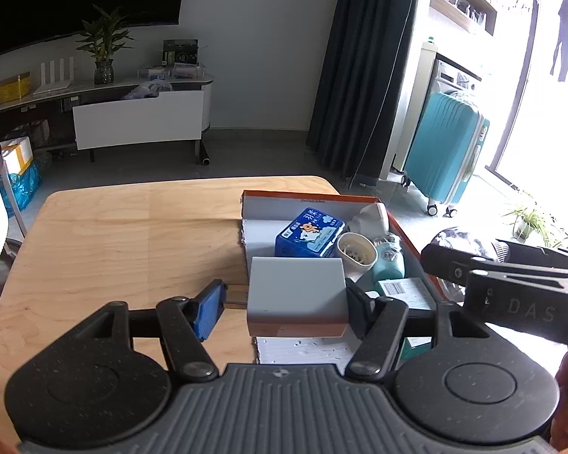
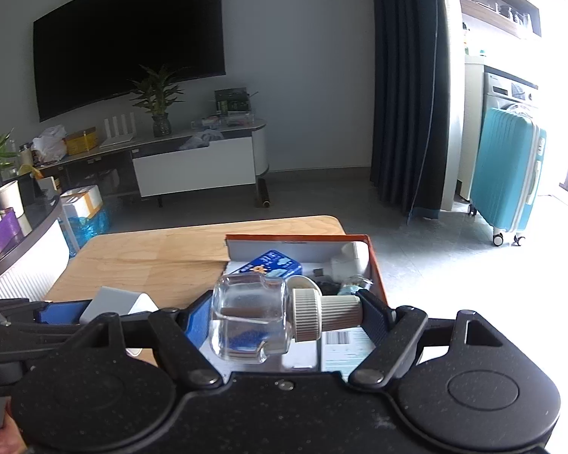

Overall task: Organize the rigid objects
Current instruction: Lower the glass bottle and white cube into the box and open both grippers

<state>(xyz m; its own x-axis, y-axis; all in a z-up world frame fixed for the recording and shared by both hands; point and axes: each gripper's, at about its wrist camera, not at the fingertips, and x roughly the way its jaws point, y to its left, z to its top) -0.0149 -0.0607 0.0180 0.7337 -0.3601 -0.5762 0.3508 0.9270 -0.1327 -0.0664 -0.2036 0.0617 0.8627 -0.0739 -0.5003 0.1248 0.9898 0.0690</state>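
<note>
I am working two hand-held grippers over a pale wooden table (image 1: 113, 234).

Nearest in the right wrist view, my right gripper (image 2: 286, 316) is clamped end to end on one clear glass jar with a ribbed cream screw cap (image 2: 252, 319), lying sideways between the blue pads. One pad presses the glass base, the other the cap tip. I judge it stiff, smooth and breakable, likely slippery on the glass; the ribbed cap looks like the surer place to hold. It hangs just above the near end of the box.

In the left wrist view, my left gripper (image 1: 284, 308) carries one pale grey rectangular box (image 1: 297, 295). Its right side sits against the right pad; a gap shows beside the left blue pad (image 1: 208, 312), so I cannot tell how firmly it is pinched. It looks light, rigid and flat-sided, best taken on opposite faces. It hovers over the near left edge of the box.

Just beyond both grippers lies one open shallow cardboard box with an orange rim and white lining (image 1: 310, 196). Inside, ahead of the grey box, I count one blue printed packet (image 1: 308, 234), one cream cup holding thin sticks (image 1: 356, 253), one small teal container (image 1: 390, 265), one white rounded item (image 1: 373, 217) at the far right corner, and one labelled carton (image 1: 405, 291) nearest the right gripper.
</note>
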